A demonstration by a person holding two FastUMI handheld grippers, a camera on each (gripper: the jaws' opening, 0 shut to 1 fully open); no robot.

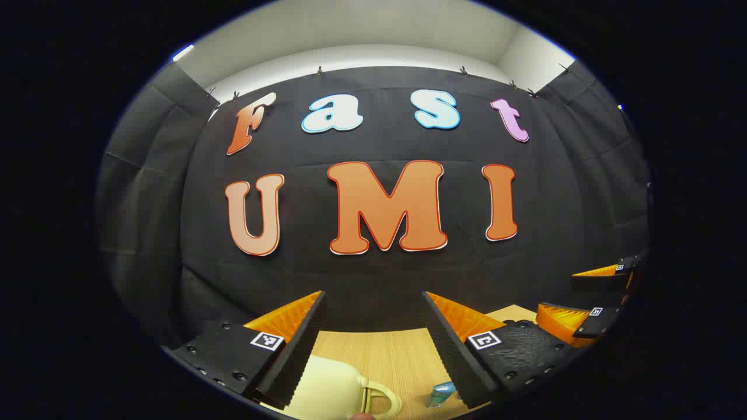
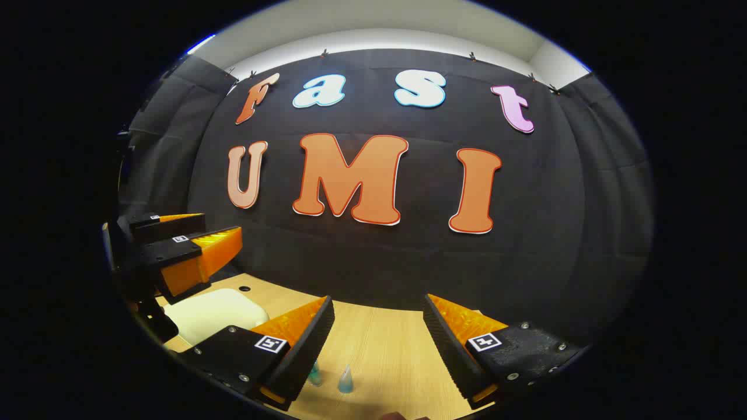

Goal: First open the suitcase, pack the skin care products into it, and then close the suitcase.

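A staged recording booth: black cloth point(image 1: 379, 280) is hanging clipped along pale walls point(image 1: 373, 29), enclosing a light wooden table point(image 2: 385, 350) that is sitting under even lighting.

On the table point(image 2: 385, 350), the suitcase point(image 2: 213, 312) lies left of two tubes point(image 2: 345, 382).

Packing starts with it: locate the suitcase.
The cream suitcase lies closed on the wooden table, under the left gripper; in the right gripper view it sits lower left.

The cream suitcase point(image 1: 332, 388) is cut off below and partly hidden behind the left tongs point(image 1: 373, 344).
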